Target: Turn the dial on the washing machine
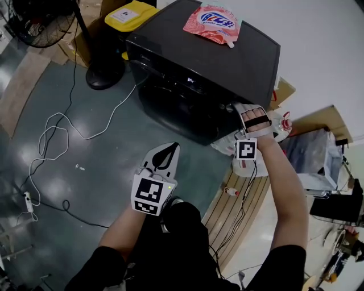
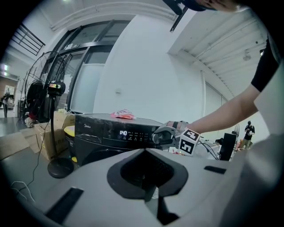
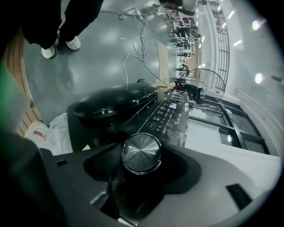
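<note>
The black washing machine (image 1: 227, 51) stands ahead of me, its control panel (image 2: 133, 134) lit. In the right gripper view the round metal dial (image 3: 141, 153) sits in the notch between the jaws, one jaw on each side of it. My right gripper (image 1: 238, 109) is at the panel's right end, closed round that dial; from the left gripper view it (image 2: 166, 133) covers the dial. My left gripper (image 1: 172, 146) hangs lower, in front of the machine and apart from it, jaws shut with nothing in them.
A pink packet (image 1: 211, 23) lies on the machine's top. A fan's stand (image 1: 105, 74) and a yellow bin (image 1: 129, 14) are at its left. Cables (image 1: 51, 131) trail over the grey floor. Bags and clutter (image 1: 310, 153) crowd the right side.
</note>
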